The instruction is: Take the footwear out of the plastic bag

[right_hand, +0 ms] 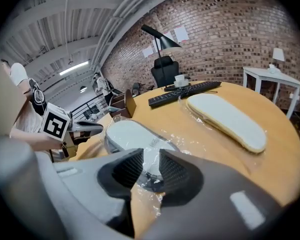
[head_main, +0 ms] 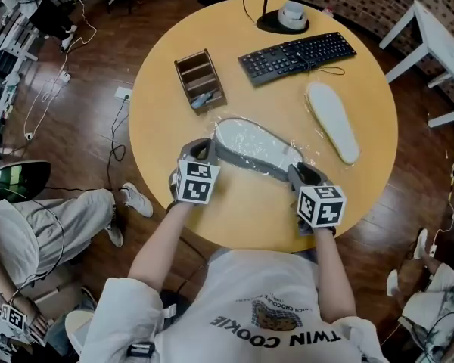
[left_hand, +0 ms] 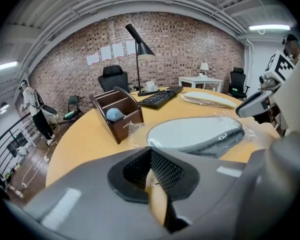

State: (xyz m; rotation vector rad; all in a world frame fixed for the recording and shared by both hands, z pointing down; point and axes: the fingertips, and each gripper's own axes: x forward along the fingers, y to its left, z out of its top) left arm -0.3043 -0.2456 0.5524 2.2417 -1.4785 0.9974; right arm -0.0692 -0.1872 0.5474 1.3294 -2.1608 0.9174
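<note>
White short-sleeved T-shirt [head_main: 265, 308] was worn, printed with dark lettering and a small brown cookie graphic. The left hand-held gripper [head_main: 199, 148] and right hand-held gripper [head_main: 303, 171] were built as grey moulded bodies, with a pale rectangular label [right_hand: 245, 201] stuck on. Each was topped by a white cube, left cube [head_main: 194, 181] and right cube [head_main: 320, 205], marked with black square patterns. Black pads [right_hand: 177, 170] with fine mesh texture were fitted.

On the table [head_main: 166, 180], the bagged slipper [head_main: 253, 148] lies centre; second slipper [head_main: 333, 119] right; keyboard [head_main: 296, 55] behind; organiser [head_main: 200, 79] behind-left.
</note>
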